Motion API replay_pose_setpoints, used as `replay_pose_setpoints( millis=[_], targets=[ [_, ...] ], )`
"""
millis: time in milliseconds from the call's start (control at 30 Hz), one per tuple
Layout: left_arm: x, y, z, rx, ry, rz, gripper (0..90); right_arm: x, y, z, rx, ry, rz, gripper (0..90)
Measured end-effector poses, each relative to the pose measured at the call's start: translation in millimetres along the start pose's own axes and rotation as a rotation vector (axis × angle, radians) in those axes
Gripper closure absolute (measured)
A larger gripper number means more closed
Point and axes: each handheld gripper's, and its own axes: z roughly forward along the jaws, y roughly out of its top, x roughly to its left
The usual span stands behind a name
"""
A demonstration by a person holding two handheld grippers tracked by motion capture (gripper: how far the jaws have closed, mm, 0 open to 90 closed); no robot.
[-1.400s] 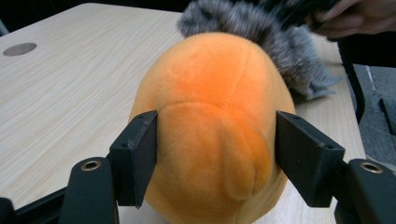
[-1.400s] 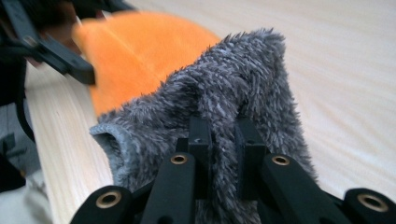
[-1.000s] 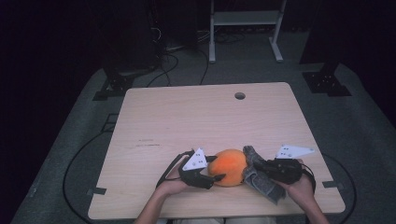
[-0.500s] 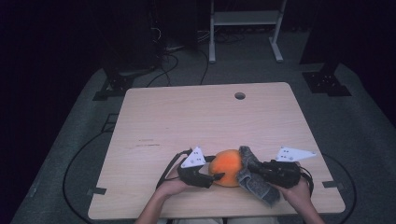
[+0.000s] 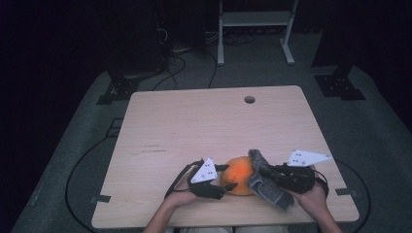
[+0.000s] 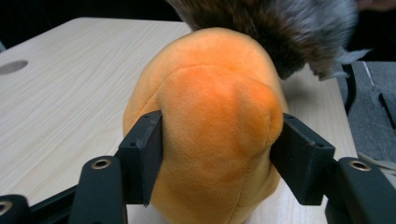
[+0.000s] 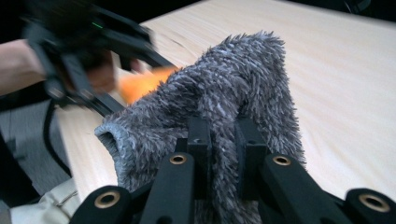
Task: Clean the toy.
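Forearms come in at the near table edge, one gripper per hand. Left gripper (image 5: 224,177) sits w/ both jaws pressed into the sides of the orange plush (image 6: 212,126), grasping it; jaws have just been closing further on it, plush bulging between the pads. Plush rests on the wooden table (image 5: 194,126) near the front edge, roughly mid-width. Right gripper (image 7: 223,140) is clenched on a grey fuzzy sock (image 7: 233,93), fabric pinched between the nearly-touching jaws; sock lies against the plush's right side, touching it, its top bent over the orange. In the high view the sock (image 5: 265,182) runs diagonally from the plush toward the near right corner. Tabletop is light wood grain, bare past the hands, w/ a round cable hole (image 5: 249,99) near the far edge. Grey carpet (image 5: 87,145) around the table, black cables (image 5: 184,68) trailing on it at the back left, white frame legs (image 5: 255,29) beyond the far edge. Rest of room dark; can't tell more.
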Motion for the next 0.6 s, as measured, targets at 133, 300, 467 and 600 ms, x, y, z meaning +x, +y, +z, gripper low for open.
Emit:
replay_pose_setpoints(
  millis=[133,300,467,600],
  targets=[
    [-14.9,4.9,4.4,0.041,0.013,0.110,39.8,28.0,22.5,17.5,0.058,0.070,-0.097,78.4],
    [-8.5,0.9,1.7,0.052,0.008,0.084,40.5,19.1,14.8,21.3,0.073,0.032,-0.080,78.6],
    [-1.7,-2.2,0.7,0.070,0.008,0.014,40.6,-11.8,-4.8,10.8,0.063,-0.028,0.028,78.7],
    [6.8,0.0,0.4,0.036,0.001,-0.137,27.7,-13.9,-9.2,14.6,0.028,-0.036,0.071,78.1]
  ],
)
